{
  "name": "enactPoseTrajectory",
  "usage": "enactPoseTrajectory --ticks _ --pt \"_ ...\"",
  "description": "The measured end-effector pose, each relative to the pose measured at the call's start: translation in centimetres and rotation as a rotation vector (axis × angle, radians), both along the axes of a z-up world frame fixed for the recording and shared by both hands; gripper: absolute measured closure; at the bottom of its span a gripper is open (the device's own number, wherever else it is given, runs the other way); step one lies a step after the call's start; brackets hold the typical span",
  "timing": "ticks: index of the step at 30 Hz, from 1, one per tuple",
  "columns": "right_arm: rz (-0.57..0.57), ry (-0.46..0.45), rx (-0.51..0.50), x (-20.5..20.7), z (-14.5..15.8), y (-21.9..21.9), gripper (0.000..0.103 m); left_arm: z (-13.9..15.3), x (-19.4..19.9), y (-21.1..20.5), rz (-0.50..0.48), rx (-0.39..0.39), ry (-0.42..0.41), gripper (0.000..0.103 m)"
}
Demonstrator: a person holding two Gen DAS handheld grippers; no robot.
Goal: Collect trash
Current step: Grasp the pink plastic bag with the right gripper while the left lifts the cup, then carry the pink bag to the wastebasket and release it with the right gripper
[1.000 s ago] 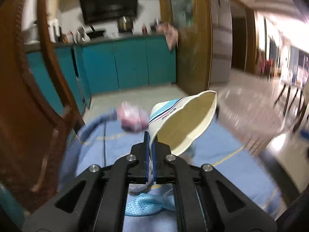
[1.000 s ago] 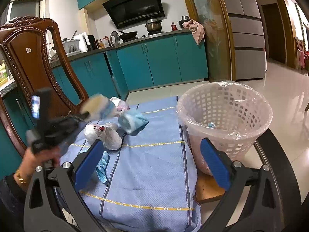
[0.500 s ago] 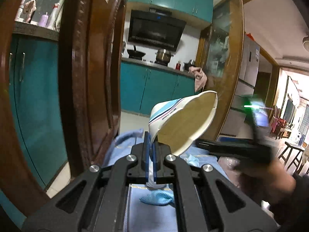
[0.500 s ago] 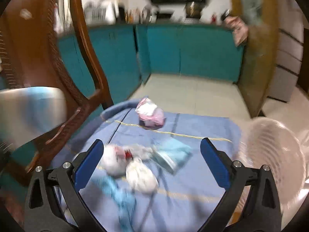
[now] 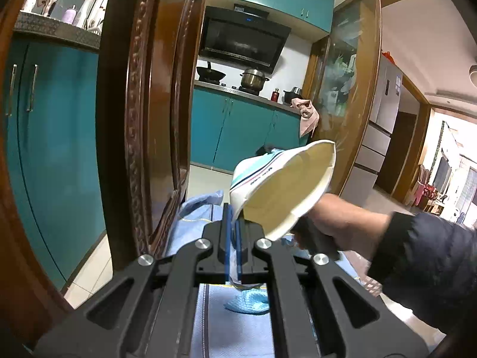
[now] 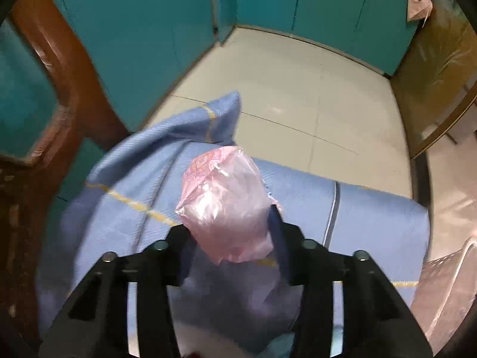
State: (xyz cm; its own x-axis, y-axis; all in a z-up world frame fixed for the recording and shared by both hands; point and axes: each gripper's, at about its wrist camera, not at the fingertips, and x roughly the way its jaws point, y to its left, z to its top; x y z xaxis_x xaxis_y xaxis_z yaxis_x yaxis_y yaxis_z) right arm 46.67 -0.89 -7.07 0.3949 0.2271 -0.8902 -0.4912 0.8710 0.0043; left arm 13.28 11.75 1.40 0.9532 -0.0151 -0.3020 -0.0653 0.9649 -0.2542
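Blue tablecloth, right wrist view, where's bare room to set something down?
Bare cloth lies right of the pink bag, between the grey stripe and the basket. Left, toward the chair, the blue tablecloth bunches. The right gripper crowds the middle.

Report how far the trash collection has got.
Nothing can be confirmed as binned; the basket's inside is not shown. In hand: the left gripper clamps the paper cup, and the right gripper closes around the pink bag. Left: a blue wad on the cloth.
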Motion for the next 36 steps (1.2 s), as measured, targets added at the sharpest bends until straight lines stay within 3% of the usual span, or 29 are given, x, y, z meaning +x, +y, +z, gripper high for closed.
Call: enactPoseTrajectory --ticks 3,7,10,15,19,24,36 --pt "0.013 -0.106 0.106 -5.7 4.1 -3.2 0.064 0.2 0.9 -0.1 -0.010 0.001 0.011 0.099" --pt "-0.015 -0.311 0.198 -16.3 8.9 -10.2 0.063 0.1 1.4 -0.8 -0.020 0.001 0.026 0.099" --pt "-0.078 -0.403 0.238 -22.9 9.5 -15.4 0.064 -0.1 2.0 -1.5 -0.042 0.009 0.061 0.099" --pt "-0.219 -0.454 0.343 -29.1 8.1 -21.5 0.064 -0.2 2.5 -3.5 -0.062 0.065 0.093 0.099" --pt "-0.234 -0.451 0.363 -30.2 6.3 -22.7 0.063 -0.7 2.7 -4.9 -0.066 0.086 0.126 0.099" --pt "-0.220 -0.465 0.387 -30.2 6.6 -22.9 0.063 -1.6 2.4 -6.3 -0.072 0.129 0.147 0.099" --pt "-0.208 -0.448 0.394 -30.1 6.5 -23.5 0.063 -2.0 2.3 -6.6 -0.059 0.153 0.166 0.099"
